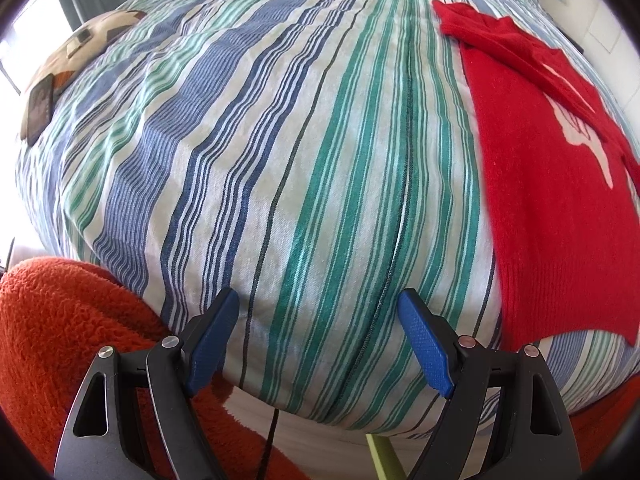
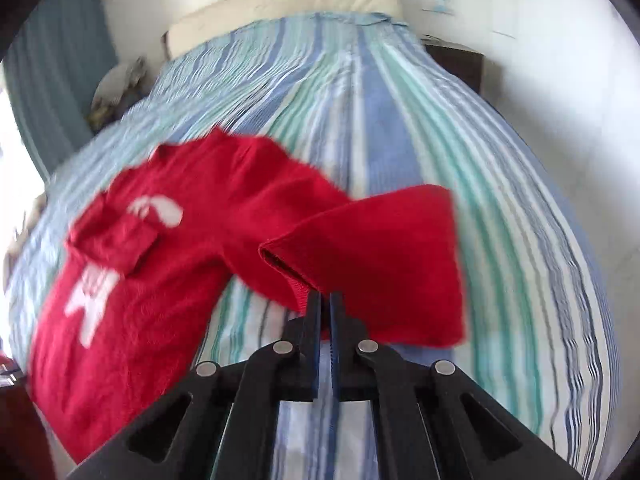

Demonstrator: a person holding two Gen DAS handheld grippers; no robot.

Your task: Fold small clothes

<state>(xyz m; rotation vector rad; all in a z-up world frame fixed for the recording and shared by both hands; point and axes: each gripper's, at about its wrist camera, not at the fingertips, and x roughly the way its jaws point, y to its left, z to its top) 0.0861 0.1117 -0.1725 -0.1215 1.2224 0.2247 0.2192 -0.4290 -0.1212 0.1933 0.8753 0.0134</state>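
Note:
A small red knitted sweater (image 2: 168, 272) with a white motif lies flat on the striped bedspread (image 2: 400, 120). One sleeve (image 2: 116, 244) is folded across its chest. My right gripper (image 2: 325, 300) is shut on the cuff edge of the other sleeve (image 2: 380, 264), which is lifted off the bed and blurred. In the left wrist view the sweater (image 1: 552, 208) lies at the right. My left gripper (image 1: 318, 304) hangs open over bare bedspread (image 1: 280, 160) to the sweater's left, with nothing between its blue pads.
An orange fluffy fabric (image 1: 60, 340) lies below the bed's near edge. A patterned pillow (image 1: 88, 44) and a dark flat device (image 1: 40, 108) sit at the far left. A cream headboard cushion (image 2: 280, 4), a dark nightstand (image 2: 456, 60) and a blue curtain (image 2: 52, 60) border the bed.

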